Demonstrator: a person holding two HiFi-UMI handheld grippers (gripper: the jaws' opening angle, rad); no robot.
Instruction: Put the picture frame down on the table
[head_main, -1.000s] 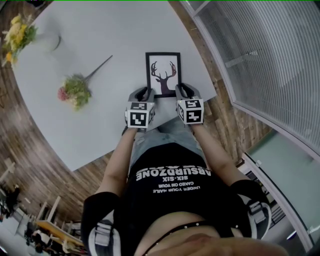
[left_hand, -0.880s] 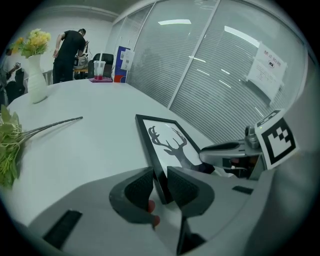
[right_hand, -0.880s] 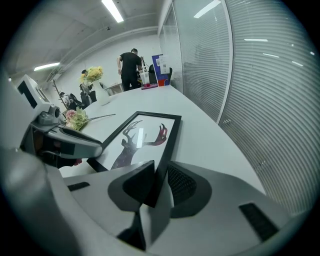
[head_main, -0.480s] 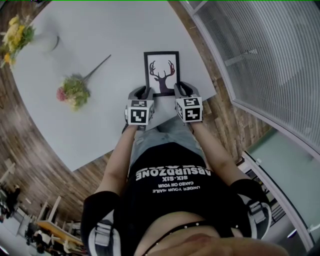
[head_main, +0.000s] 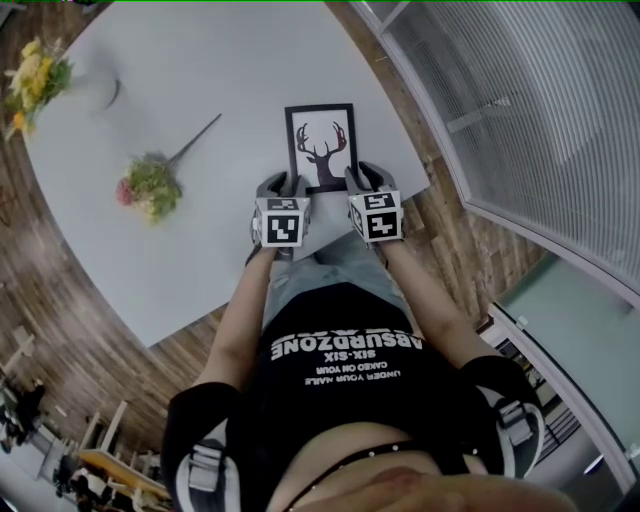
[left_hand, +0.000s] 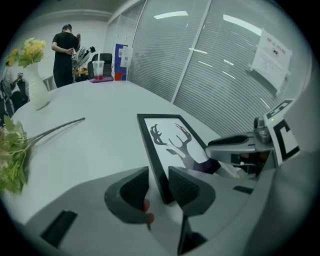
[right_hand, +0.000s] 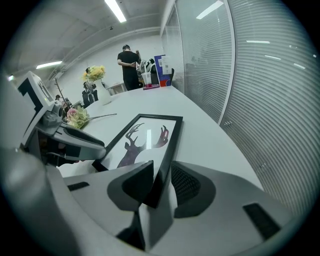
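The black picture frame (head_main: 320, 145) with a deer silhouette lies low over the near edge of the white table (head_main: 200, 60), its long side pointing away from me. My left gripper (head_main: 283, 185) is shut on its near left corner, and my right gripper (head_main: 364, 177) is shut on its near right corner. In the left gripper view the frame's (left_hand: 175, 142) edge runs between the two pads of the left gripper (left_hand: 160, 187). The right gripper view shows the frame (right_hand: 142, 137) pinched the same way by the right gripper (right_hand: 161, 182). I cannot tell whether the frame's underside touches the table.
A loose flower bunch (head_main: 150, 183) lies to the left of the frame. A white vase of yellow flowers (head_main: 40, 75) stands at the far left. A blind-covered glass wall (head_main: 520, 100) runs close along the table's right edge. A person (left_hand: 65, 55) stands beyond the table.
Both grippers and the frame have shifted slightly left and farther onto the table together. Both grips look unchanged.
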